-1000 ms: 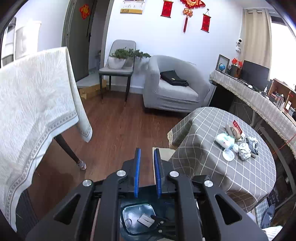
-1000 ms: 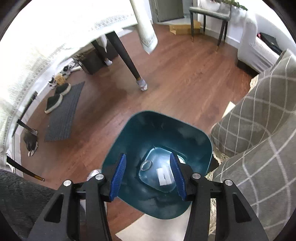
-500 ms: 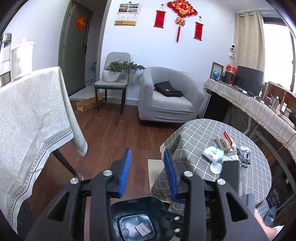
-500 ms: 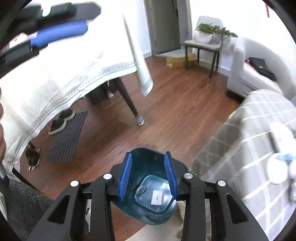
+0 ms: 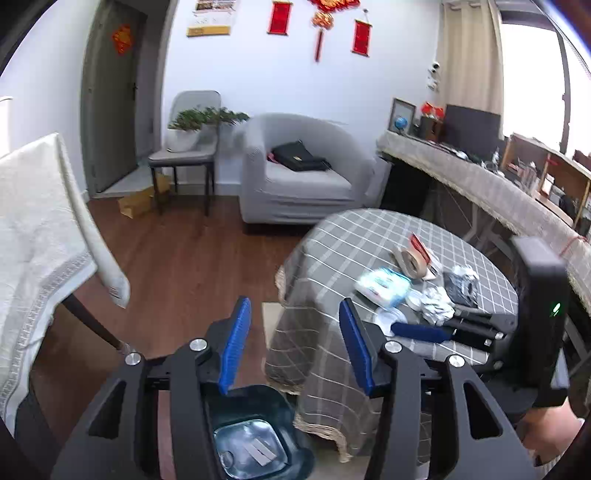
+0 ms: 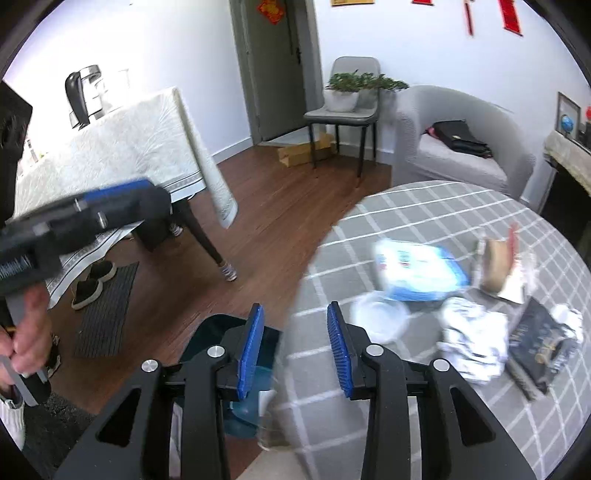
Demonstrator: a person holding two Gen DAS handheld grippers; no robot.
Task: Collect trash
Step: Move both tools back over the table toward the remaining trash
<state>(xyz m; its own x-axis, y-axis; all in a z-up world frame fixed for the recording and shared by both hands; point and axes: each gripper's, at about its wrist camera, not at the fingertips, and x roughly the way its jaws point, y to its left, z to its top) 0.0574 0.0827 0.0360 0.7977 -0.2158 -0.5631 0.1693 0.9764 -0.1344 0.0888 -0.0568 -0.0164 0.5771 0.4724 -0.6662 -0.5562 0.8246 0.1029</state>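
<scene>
Ahead and right of both tongs, the checked worktop (image 6: 424,206) carries the trash: a blue-white packet (image 6: 417,269), crumpled foil (image 6: 471,341), a clear lid (image 6: 378,317). Below them sits the teal bin (image 5: 255,435). Left tongs (image 5: 291,347) and right tongs (image 6: 295,349) gape wide, empty.

Grey fabric armchair (image 5: 299,173) at 12 o'clock w/ black flat bag (image 5: 300,159) on seat. Grey chair (image 5: 188,147) at 11, potted green plant (image 5: 195,123) on it, cardboard box (image 5: 142,201) on brown wood floor (image 5: 184,266) just beside. Red hanging wall decorations (image 5: 321,22) above. Black slippers (image 6: 92,282) near dark ribbed mat (image 6: 107,310) at 9.
</scene>
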